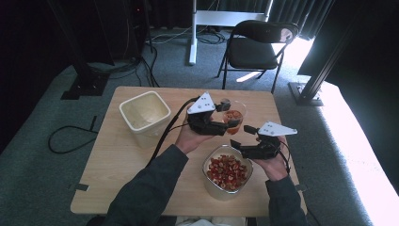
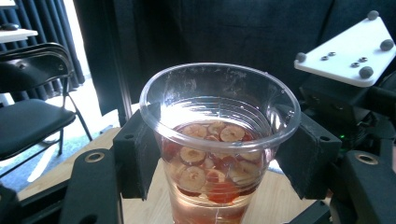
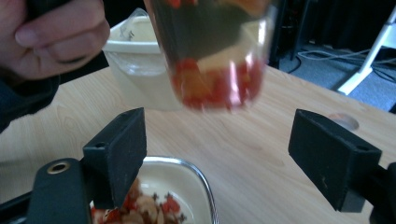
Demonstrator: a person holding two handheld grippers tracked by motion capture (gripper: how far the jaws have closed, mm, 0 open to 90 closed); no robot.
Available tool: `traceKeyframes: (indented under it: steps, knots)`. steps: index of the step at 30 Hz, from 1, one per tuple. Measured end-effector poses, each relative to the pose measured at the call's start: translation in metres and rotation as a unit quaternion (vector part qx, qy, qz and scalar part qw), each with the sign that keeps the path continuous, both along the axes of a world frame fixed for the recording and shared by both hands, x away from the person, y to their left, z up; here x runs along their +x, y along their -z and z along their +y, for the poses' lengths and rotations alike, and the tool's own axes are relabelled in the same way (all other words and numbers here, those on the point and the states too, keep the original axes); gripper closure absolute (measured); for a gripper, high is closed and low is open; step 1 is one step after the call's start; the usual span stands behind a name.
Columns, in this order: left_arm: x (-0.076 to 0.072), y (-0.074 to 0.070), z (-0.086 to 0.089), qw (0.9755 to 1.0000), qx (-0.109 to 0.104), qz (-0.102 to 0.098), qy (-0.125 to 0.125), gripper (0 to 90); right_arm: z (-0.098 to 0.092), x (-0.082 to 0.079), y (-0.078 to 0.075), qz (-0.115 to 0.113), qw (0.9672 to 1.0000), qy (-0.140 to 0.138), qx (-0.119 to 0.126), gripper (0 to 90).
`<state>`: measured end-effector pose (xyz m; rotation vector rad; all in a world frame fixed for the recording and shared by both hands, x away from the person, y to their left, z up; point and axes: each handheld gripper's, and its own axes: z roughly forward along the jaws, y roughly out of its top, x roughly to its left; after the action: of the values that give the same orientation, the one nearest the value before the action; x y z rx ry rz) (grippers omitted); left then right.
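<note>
Your left claw point(image 1: 225, 117) grips the clear cup point(image 2: 219, 140) of red slices above the bench point(image 1: 117, 165); your right claw point(image 3: 233, 158) gapes wide, empty, over the bowl point(image 1: 210, 181).

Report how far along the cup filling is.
Done: the clear plastic cup already holds sliced red dried fruit. In hand: the left tool grips the cup above the table; the right tool is open over the fruit container. Left: setting the cup down.
</note>
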<state>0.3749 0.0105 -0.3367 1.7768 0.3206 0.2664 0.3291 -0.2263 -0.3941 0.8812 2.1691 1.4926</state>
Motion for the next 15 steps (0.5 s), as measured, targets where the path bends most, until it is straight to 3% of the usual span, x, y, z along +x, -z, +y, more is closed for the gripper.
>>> traceKeyframes:
  steps: [5, 10, 11, 15]
  knots:
    - [-0.002, 0.003, -0.007, 0.9999, 0.001, 0.005, 0.011, 36.3, 0.006, 0.009, -0.002, -0.003, 0.9999, -0.008, 0.014, 22.0]
    - [-0.004, 0.004, -0.012, 0.9998, -0.001, 0.006, 0.016, 36.3, 0.010, 0.016, 0.000, 0.000, 0.9995, -0.026, 0.020, 31.7]
    - [-0.005, 0.004, -0.013, 0.9998, 0.000, 0.005, 0.018, 36.2, 0.012, 0.017, 0.002, -0.004, 0.9996, -0.025, 0.017, 37.6]
    - [-0.005, 0.004, -0.013, 0.9998, 0.000, 0.006, 0.020, 36.1, 0.011, 0.017, 0.003, -0.007, 0.9994, -0.027, 0.020, 41.0]
